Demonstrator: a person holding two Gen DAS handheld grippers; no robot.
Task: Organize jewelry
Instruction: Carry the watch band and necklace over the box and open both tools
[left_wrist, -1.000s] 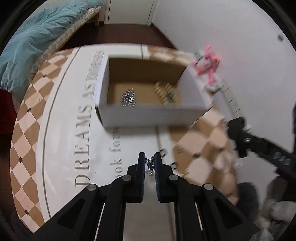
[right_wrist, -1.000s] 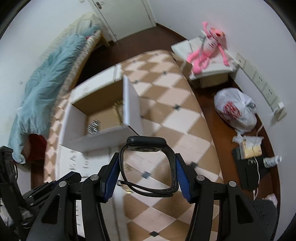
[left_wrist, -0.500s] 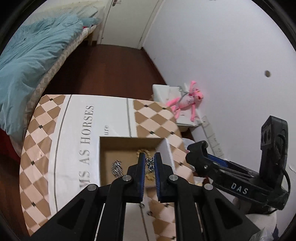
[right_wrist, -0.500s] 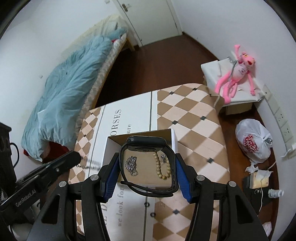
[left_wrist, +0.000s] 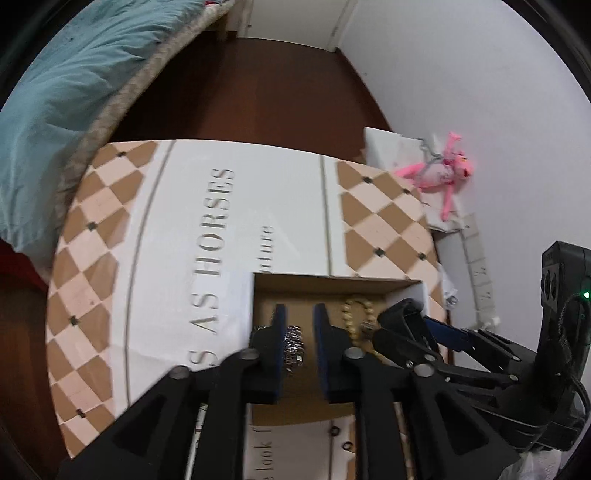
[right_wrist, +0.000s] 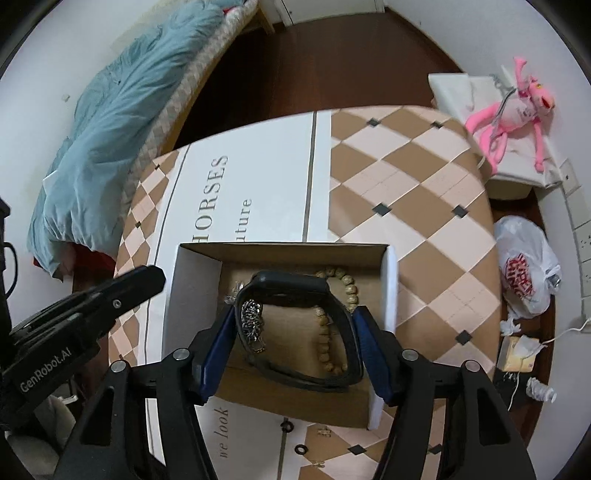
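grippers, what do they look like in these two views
Both are black angular frames with silver screws and blue pads. The left gripper carries white "GenRobot.AI" lettering on its side. The right gripper has a boxy black module behind it with a green light and a black cable.

Tan-and-cream diamond check on the desk (right_wrist: 406, 177), white box (right_wrist: 173, 306) brown inside, beige beads (right_wrist: 325, 347), black watch (right_wrist: 295, 284), teal blanket (right_wrist: 110, 129), pink plush toy (right_wrist: 517, 110).
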